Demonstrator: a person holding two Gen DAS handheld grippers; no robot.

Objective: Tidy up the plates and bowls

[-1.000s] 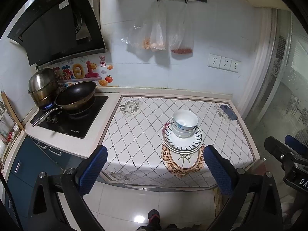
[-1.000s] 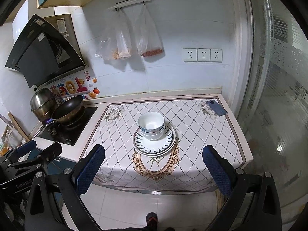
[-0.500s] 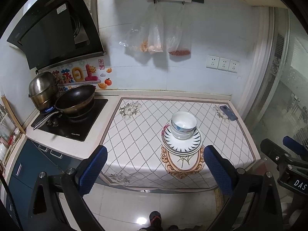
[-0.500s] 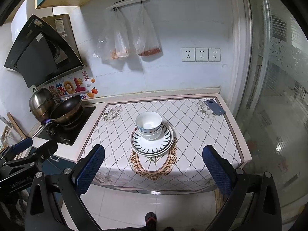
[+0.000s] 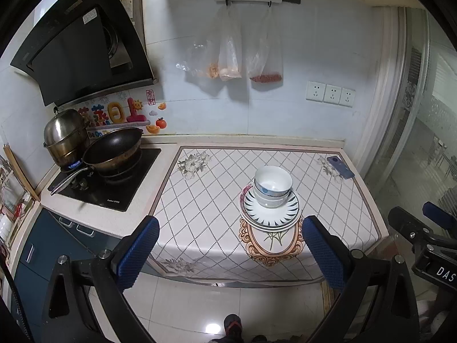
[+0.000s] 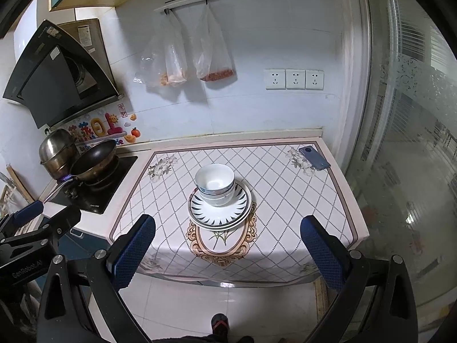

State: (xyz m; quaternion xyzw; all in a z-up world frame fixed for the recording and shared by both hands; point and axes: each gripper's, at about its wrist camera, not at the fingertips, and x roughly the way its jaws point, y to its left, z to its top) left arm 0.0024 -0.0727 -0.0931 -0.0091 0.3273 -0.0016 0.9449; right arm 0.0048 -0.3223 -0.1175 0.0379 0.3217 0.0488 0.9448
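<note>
Both tools [image 5: 228, 245] [image 6: 227, 241] spread empty, still backing from bowls [image 6: 214, 183].

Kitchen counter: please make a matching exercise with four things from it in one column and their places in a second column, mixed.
Things:
1. bowls
2. phone
3. wok
4. plastic bags

Places:
A. hanging from the wall rail
B. on the stove
C. stacked on the plates
D. far right corner of the counter

Pairs: 1-C, 2-D, 3-B, 4-A

The patterned counter [image 6: 285, 200] carries stacked plates [image 6: 220, 214] and a phone [image 6: 314, 157].
</note>
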